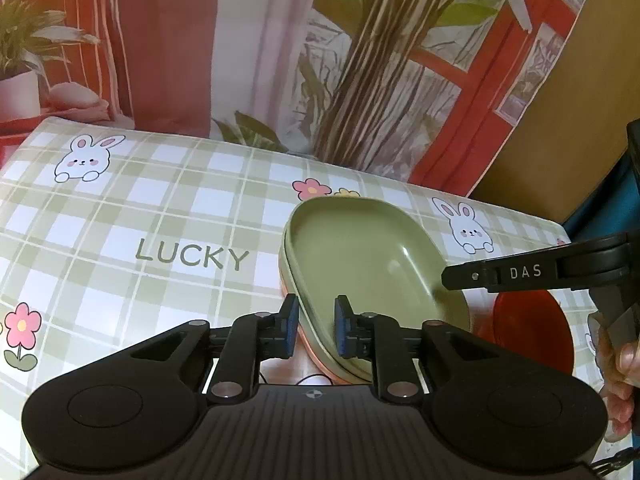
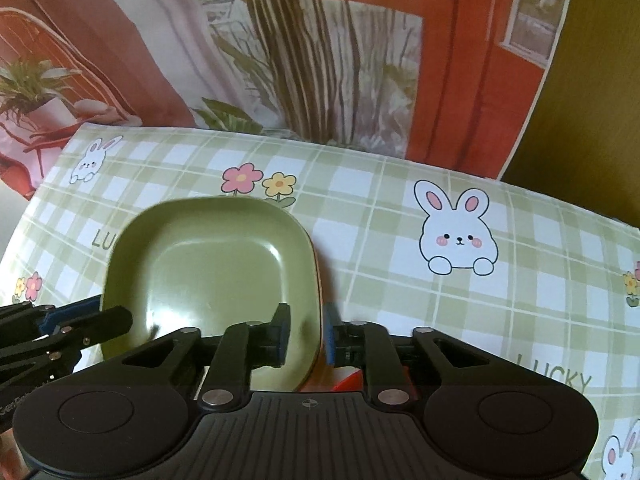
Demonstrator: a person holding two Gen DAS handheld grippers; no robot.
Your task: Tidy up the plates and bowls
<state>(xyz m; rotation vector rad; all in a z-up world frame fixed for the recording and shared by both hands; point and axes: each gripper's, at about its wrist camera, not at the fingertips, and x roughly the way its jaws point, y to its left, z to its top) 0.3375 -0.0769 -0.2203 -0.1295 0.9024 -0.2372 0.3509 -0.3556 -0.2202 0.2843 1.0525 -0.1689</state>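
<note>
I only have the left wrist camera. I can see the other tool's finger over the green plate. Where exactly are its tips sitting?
Observer: The right tool straddles the green plate at its near right rim, with one pad inside and one outside.
Operator: Is it squeezing the rim?
Observer: It looks not. A strip of green shows between the inner pad and the rim.
Operator: Anything under the plate on that side?
Observer: Yes, an orange edge peeks out beneath the right rim, so it sits on another plate.
</note>
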